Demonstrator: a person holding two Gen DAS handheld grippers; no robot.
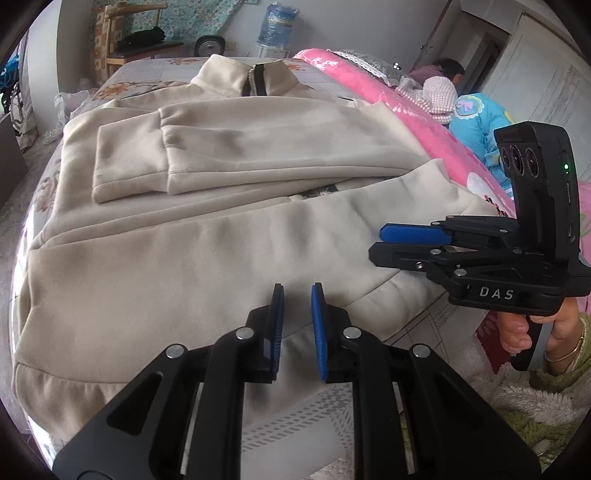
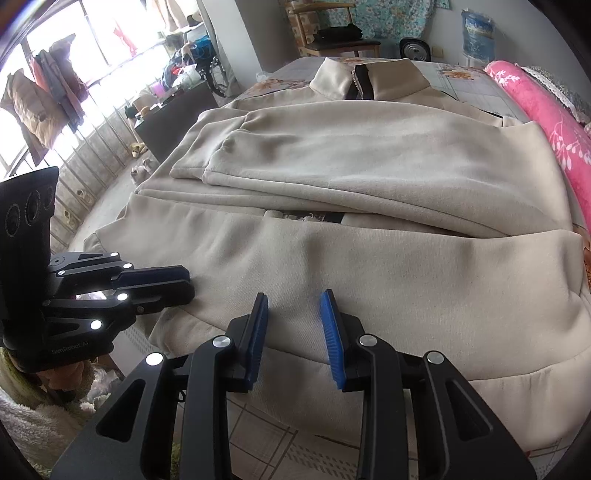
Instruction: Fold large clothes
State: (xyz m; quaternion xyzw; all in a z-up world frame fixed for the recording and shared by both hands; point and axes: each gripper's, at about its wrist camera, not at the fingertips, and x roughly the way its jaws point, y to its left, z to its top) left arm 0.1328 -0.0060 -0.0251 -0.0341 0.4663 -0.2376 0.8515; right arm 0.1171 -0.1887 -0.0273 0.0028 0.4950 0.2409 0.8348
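Note:
A large beige zip-up jacket (image 1: 207, 236) lies flat on the bed, collar at the far end, both sleeves folded across its chest. It also shows in the right wrist view (image 2: 369, 258). My left gripper (image 1: 297, 291) is open and empty, hovering just above the jacket's near hem. My right gripper (image 2: 293, 299) is open and empty, also above the near hem. In the left wrist view the right gripper (image 1: 380, 240) sits over the hem's right corner. In the right wrist view the left gripper (image 2: 186, 282) sits over the hem's left corner.
The bed has a floral sheet (image 1: 122, 85). A pink quilt (image 1: 388, 99) runs along the right side, with a person in blue (image 1: 476, 118) beyond it. A chair (image 2: 332, 37) and a water jug (image 2: 476, 33) stand at the far wall. A window and hanging clothes (image 2: 48, 92) are at the left.

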